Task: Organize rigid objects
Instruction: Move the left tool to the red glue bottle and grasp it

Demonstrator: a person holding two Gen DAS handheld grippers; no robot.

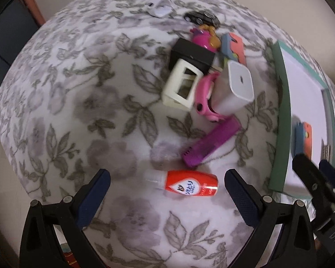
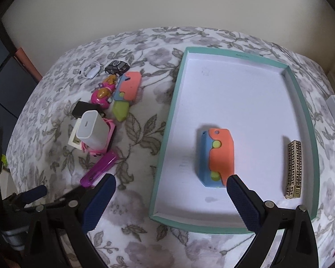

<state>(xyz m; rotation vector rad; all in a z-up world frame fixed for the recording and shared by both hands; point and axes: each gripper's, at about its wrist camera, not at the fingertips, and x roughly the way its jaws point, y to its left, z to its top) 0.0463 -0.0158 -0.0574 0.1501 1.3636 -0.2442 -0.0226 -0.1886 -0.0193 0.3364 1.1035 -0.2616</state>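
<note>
left gripper lined up on the red bottle, tray waiting beside it

the left gripper (image 1: 167, 185) hangs over the floral bedcover (image 1: 78, 111) with its jaws wide and empty, and the red bottle (image 1: 191, 183) lies on its side between the two fingertips, clear cap pointing away from the tray. the likely step is picking this bottle. to do it well, come straight down so the pads meet the long sides of the body, not the cap, and close slowly; a round bottle on soft cloth will probably roll if nudged from one side first.

the right gripper (image 2: 170, 185) is also wide and holds nothing; it hovers over the near edge of the teal-rimmed tray (image 2: 301, 102). inside the tray an orange-and-blue toy (image 2: 218, 154) lies near the middle and a gold patterned case (image 2: 294, 168) lies along the far-side wall, the two well apart.

room for moving: the purple clip (image 1: 210, 143) sits just beyond the bottle, so lift up before swinging across. the tray's raised rim stands close beside the bottle and must be cleared. the bare tray floor toward its back edge looks the safest landing spot. the heap of white charger (image 1: 236, 89), pink toy and cream frame lies farther toward the bed's middle, out of the path.
</note>
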